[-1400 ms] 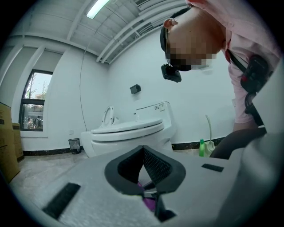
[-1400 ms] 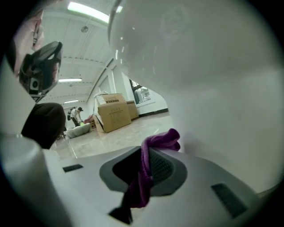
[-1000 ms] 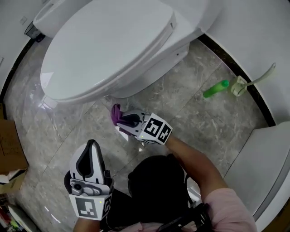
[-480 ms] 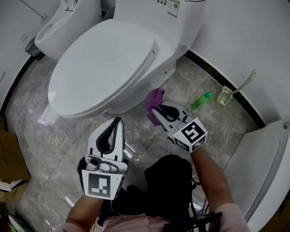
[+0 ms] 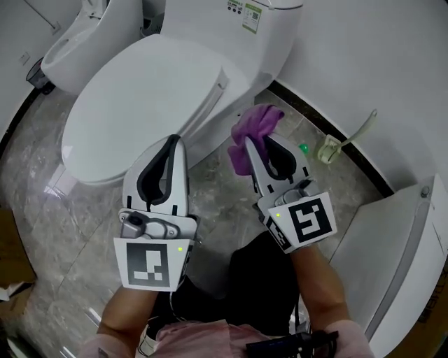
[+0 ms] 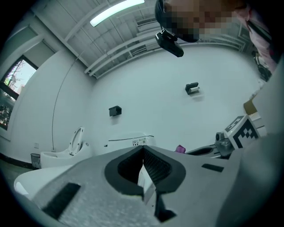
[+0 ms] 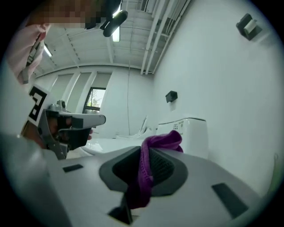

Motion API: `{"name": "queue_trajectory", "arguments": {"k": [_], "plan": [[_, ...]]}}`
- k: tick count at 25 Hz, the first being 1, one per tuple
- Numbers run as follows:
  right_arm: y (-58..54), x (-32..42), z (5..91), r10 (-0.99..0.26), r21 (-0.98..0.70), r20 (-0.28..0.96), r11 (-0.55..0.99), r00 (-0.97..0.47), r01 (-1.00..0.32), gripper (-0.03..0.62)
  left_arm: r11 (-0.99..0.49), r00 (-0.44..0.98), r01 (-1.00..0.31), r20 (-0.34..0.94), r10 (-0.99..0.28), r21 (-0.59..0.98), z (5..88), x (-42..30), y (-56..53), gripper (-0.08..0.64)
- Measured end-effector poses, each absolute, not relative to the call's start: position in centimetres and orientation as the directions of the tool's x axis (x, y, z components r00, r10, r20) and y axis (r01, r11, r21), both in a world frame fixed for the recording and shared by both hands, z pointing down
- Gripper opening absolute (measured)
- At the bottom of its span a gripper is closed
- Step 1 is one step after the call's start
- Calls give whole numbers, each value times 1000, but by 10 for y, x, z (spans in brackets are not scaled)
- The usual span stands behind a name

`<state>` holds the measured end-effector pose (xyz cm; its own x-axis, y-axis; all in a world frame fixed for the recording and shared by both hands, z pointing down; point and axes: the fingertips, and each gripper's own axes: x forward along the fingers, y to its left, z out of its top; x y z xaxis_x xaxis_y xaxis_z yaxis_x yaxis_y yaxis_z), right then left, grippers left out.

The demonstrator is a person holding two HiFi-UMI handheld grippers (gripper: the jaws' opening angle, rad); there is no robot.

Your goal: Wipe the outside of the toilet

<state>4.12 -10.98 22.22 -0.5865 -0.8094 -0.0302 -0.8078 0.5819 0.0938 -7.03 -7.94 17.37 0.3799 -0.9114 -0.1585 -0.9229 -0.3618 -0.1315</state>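
Cloth (image 5: 255, 129), purple, clamped in right hand-held gripper (image 5: 260, 143) near toilet (image 5: 140, 105); left hand-held gripper (image 5: 173, 140) clenched, empty.

No wording can be read anywhere. The toilet tank (image 5: 199, 19) carries a green-and-white sticker (image 5: 250, 17) and a smaller label (image 5: 235, 6) just beside it. The print on both is too small to make out.

My left gripper (image 6: 143, 151) has its grey jaws pressed together with nothing between them, aimed at the white ceramic toilet tank (image 6: 133, 142) that stands against the white wall (image 6: 177, 115). To the right I see the right gripper (image 6: 190, 151) with a scrap of purple cloth (image 6: 180, 149) at its tip. A second white toilet (image 6: 79, 141) with its seat raised stands far left.
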Motion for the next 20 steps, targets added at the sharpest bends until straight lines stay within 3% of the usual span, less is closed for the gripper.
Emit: {"name": "queue_trajectory", "arguments": {"k": [20], "plan": [[-105,39,238,-829,175,-17,548,-559,-818,55,-350,363,-932,-195,-911,-98,183,-68,-91,8]]}}
